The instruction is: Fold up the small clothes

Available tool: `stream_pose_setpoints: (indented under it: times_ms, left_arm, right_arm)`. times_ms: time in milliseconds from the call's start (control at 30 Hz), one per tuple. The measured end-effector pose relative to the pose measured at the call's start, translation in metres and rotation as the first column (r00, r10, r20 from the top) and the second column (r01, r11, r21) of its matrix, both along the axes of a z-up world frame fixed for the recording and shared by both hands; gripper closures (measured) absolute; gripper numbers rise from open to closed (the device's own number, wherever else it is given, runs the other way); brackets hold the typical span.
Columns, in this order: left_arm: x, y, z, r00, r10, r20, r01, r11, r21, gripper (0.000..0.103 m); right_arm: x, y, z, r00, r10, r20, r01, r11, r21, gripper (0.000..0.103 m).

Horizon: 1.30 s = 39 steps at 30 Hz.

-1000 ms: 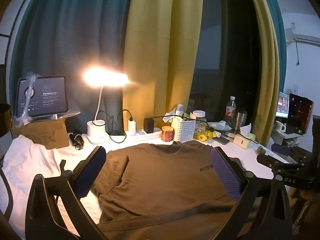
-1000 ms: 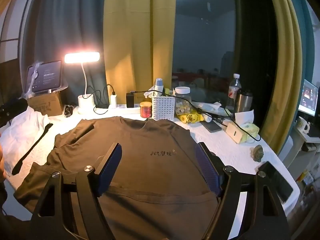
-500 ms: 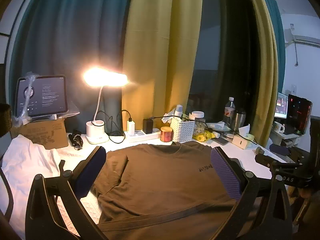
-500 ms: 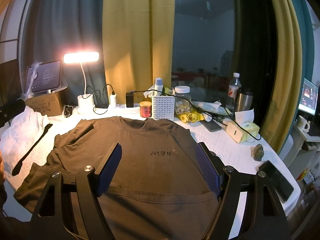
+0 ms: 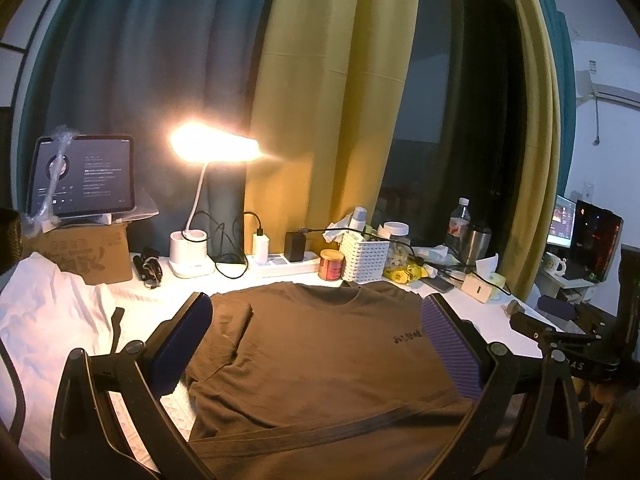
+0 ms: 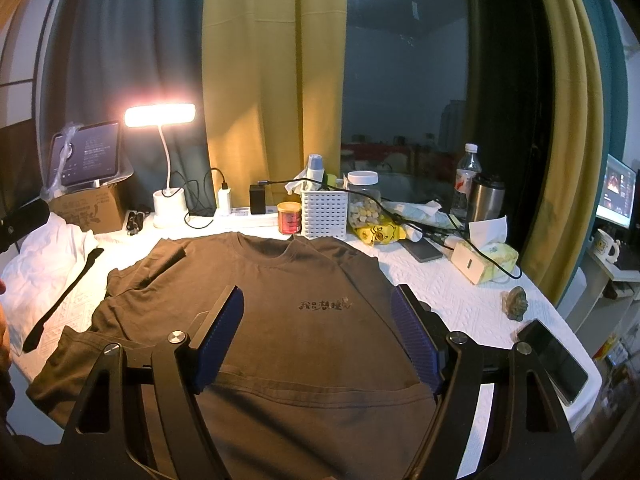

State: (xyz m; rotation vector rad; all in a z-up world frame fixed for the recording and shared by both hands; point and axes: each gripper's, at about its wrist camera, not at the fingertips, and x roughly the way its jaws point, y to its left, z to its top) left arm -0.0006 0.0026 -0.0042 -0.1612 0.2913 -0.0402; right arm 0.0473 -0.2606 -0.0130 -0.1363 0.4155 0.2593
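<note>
A brown T-shirt [image 6: 288,320] lies spread front-up across the middle of the table [image 6: 472,304], which is covered in a white patterned cloth. Its neckline points toward the far edge, and a small dark print sits on the chest. The sleeve on the left is folded in over the body; the hem hangs at the near edge, with a band of fabric doubled across the bottom.

The left gripper [image 5: 316,344] hovers over the shirt near the near edge, its jaws spread wide with nothing between them. The right gripper [image 6: 316,336] also hangs above the lower part of the shirt, jaws wide apart and empty. Whether either one touches the fabric cannot be told.

At the left edge of the table lies a crumpled white garment [image 5: 52,320], with a dark strap [image 6: 64,292] running across the cloth between it and the shirt. Along the far edge stand a lit desk lamp [image 5: 192,240], a tablet [image 5: 84,176] propped on a cardboard box [image 5: 84,252], a power strip [image 5: 280,262] with chargers plugged in, a small red tin [image 6: 289,217], a white slotted basket [image 6: 325,213], a lidded jar [image 6: 362,196], a water bottle [image 6: 466,180] and a steel flask [image 6: 485,198]. A tissue pack [image 6: 496,254] and a white box [image 6: 470,266] sit toward the far right corner. A phone [image 6: 554,360] lies near the right edge, with a small stone [image 6: 516,302] just beyond it.
</note>
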Motion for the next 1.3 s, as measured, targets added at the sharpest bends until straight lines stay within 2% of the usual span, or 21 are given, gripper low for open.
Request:
stream_pose_setpoints:
  times_ms: [1300]
  left_arm:
    - [0.0060,-0.0045,0.0006,1.000,-0.009,0.008,0.009,1.000,0.025,0.001]
  right_arm:
    - [0.0064,-0.0016,-0.0063,1.000,-0.001,-0.008,0.001,1.000,0.002,0.024]
